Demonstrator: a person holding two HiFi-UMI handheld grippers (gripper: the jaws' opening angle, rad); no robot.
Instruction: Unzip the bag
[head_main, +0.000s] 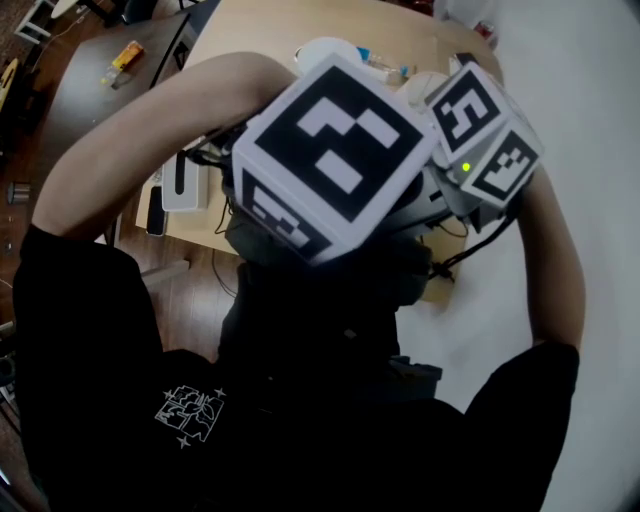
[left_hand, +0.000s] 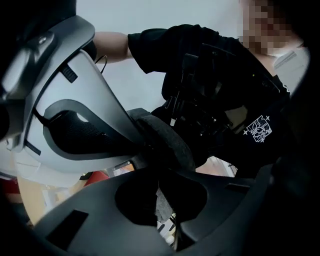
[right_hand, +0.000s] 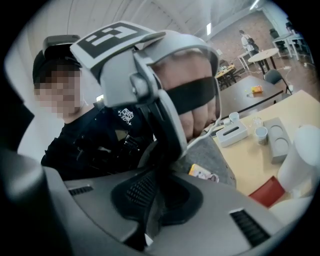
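The grey fabric bag (right_hand: 214, 159) lies on the table (right_hand: 260, 167) at two o'clock from the right gripper (right_hand: 150, 212), whose jaws are pressed together. The left gripper (left_hand: 162, 202) is closed too, with grey cloth glimpsed in its slit. Soft and light, the bag likely slumps: pinch the zip pull and brace the cloth nearby.

Grey felt bag (right_hand: 212, 156) — mostly hidden, near chest.
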